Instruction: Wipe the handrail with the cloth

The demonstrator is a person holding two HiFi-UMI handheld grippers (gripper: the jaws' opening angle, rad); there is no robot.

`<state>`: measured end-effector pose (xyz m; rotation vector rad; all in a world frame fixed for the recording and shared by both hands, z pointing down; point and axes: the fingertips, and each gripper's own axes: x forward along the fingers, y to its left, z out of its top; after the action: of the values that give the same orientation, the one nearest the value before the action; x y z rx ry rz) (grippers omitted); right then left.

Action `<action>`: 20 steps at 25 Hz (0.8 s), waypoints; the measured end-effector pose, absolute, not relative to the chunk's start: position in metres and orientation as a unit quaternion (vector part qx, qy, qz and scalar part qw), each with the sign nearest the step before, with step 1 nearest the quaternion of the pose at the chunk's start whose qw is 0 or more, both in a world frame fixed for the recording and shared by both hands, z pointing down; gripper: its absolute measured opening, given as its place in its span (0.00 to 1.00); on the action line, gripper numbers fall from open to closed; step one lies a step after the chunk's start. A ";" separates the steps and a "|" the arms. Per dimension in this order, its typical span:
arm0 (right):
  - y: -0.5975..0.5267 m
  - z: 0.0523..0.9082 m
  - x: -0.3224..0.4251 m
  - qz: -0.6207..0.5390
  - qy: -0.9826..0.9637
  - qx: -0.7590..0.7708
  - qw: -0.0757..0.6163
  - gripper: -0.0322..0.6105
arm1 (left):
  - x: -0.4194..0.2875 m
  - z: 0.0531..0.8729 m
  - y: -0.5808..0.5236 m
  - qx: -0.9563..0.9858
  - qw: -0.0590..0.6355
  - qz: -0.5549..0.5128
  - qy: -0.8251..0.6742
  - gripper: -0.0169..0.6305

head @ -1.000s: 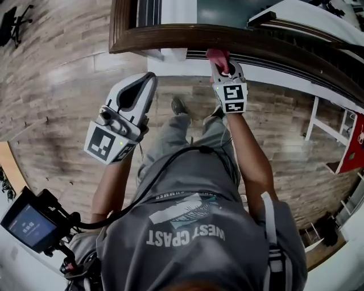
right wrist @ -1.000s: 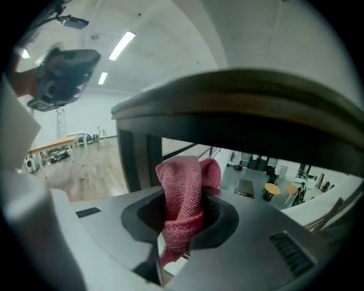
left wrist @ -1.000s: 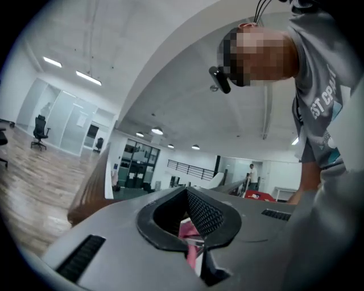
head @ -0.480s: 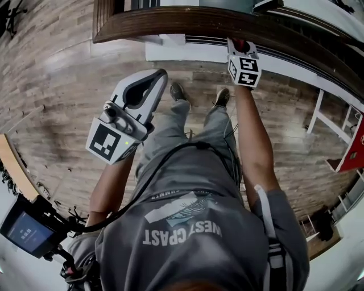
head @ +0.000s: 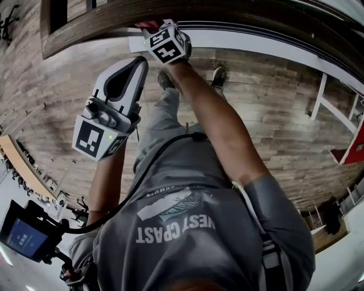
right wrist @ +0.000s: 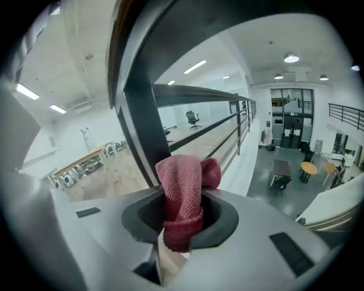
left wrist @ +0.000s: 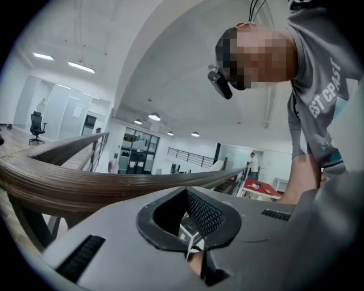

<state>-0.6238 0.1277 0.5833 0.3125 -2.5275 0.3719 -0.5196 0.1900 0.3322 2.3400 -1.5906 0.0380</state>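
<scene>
A dark brown wooden handrail (head: 256, 17) runs across the top of the head view. My right gripper (head: 152, 29) reaches up to it, left of centre, shut on a red cloth (head: 147, 25) that is pressed against the rail. In the right gripper view the folded cloth (right wrist: 182, 193) bulges out between the jaws, with a dark rail post (right wrist: 142, 131) right behind it. My left gripper (head: 135, 63) hangs below the rail, apart from it, shut with nothing in it. Its own view shows the handrail (left wrist: 85, 187) curving past beyond the jaws of the left gripper (left wrist: 190, 241).
Wood-plank floor (head: 273, 102) lies below, with the person's shoes (head: 219, 77) near a white base strip (head: 256, 40) under the railing. A white frame (head: 318, 108) and a red object (head: 355, 142) stand at the right. A small screen (head: 23, 236) hangs at the lower left.
My right gripper has slid left along the handrail with the red cloth in it. The left gripper has stayed shut and shifted a little left.
</scene>
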 end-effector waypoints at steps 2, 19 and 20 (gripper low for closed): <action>0.094 0.596 -0.536 0.144 -0.942 0.121 0.277 0.16 | -0.434 0.344 0.157 0.812 0.155 0.023 -0.562 0.03; -0.033 0.572 -0.316 0.128 -0.939 0.208 0.244 0.16 | -0.289 0.343 0.087 0.826 0.140 -0.012 -0.545 0.03; -0.029 0.578 -0.325 0.135 -0.938 0.197 0.249 0.16 | -0.288 0.341 0.083 0.827 0.137 -0.015 -0.545 0.03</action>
<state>-0.3250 -0.0293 0.5783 0.5365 -2.5561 0.3678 -0.2884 0.0828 0.3408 2.3944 -1.5775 -0.0447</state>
